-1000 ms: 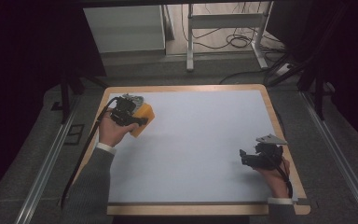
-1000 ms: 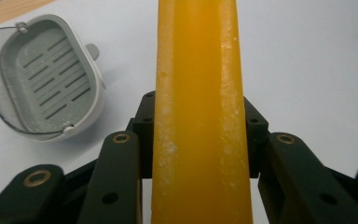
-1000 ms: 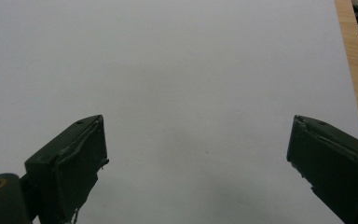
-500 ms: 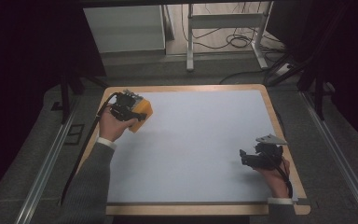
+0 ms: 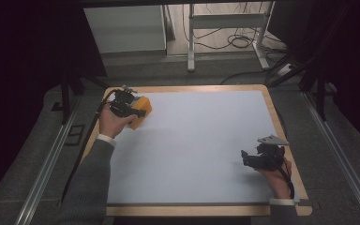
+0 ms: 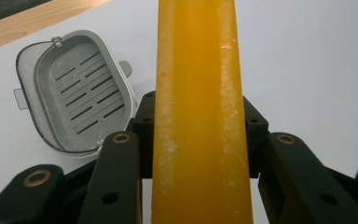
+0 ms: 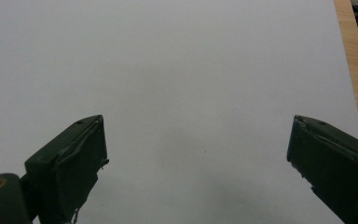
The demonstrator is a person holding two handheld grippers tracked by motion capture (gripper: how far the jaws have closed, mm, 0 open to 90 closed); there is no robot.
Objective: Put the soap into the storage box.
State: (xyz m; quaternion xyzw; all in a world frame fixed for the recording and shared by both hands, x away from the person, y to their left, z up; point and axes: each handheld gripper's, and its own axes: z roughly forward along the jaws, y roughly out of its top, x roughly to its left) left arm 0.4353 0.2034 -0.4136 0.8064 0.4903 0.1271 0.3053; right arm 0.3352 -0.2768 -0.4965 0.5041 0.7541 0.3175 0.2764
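Note:
My left gripper (image 5: 135, 113) is near the far left corner of the table and is shut on a yellow-orange bar (image 5: 141, 110). In the left gripper view the bar (image 6: 198, 70) stands upright between the black jaws of the left gripper (image 6: 200, 140), pressed on both sides. Beneath it and to its left lies a grey oval soap dish (image 6: 74, 91) with a slotted insert, resting on the white mat. My right gripper (image 5: 246, 158) is low over the mat near the right edge. Its jaws are wide apart in the right gripper view (image 7: 198, 154), with nothing between them.
A white mat (image 5: 201, 140) covers a wooden board (image 5: 192, 87). A wooden strip (image 7: 354, 60) of that board runs along the right of the right gripper view. Beyond the table are metal frame legs (image 5: 191, 47) and floor cables (image 5: 234, 42).
My left hand has drifted slightly toward the far edge with the bar still gripped. The right gripper has stayed in place.

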